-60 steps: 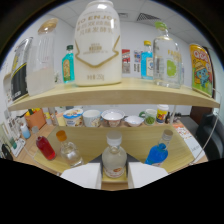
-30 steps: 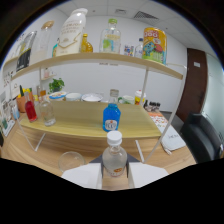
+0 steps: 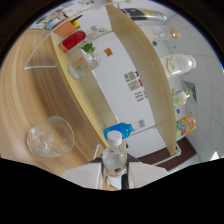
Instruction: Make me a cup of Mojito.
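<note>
We clamp our gripper (image 3: pixel 116 172) on a clear bottle (image 3: pixel 114 155), tilted. An empty glass (image 3: pixel 50 136) sits at ten o'clock on the worktop (image 3: pixel 25 95).

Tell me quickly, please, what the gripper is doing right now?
Gripper: shut on the bottle, white cap on, tipped sideways toward the glass on the table.

A clear plastic bottle with a white cap (image 3: pixel 114 154) sits between the tool (image 3: pixel 116 175) fingers. Beside it, an empty clear glass (image 3: pixel 50 136) stands on the wooden bench (image 3: pixel 30 95). Beyond the bottle, a blue-capped container (image 3: pixel 119 130) rests on the pale wooden shelf (image 3: pixel 82 90).
</note>
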A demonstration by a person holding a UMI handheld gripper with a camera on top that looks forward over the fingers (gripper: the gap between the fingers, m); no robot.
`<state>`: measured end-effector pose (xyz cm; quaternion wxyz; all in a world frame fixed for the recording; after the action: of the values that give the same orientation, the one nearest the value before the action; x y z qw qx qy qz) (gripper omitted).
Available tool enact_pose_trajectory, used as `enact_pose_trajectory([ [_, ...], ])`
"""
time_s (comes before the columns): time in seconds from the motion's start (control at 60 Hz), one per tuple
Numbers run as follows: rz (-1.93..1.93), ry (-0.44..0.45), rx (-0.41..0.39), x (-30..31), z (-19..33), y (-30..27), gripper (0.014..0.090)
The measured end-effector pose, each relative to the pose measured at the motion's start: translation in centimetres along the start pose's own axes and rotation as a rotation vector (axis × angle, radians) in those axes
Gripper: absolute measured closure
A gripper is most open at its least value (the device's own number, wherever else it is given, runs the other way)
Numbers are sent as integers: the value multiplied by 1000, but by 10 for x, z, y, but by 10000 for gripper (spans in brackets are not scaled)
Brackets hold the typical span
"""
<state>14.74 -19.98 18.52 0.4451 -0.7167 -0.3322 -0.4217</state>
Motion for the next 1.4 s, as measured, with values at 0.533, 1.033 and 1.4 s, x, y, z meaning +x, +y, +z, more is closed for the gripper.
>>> enact_pose_trajectory([
  [0.533,-1012,176,132,3,6,-39,703],
  [1.033,-398,56,198,43,-22,-54,705],
  [1.4,984,-337,135,24,-16,-10,702],
])
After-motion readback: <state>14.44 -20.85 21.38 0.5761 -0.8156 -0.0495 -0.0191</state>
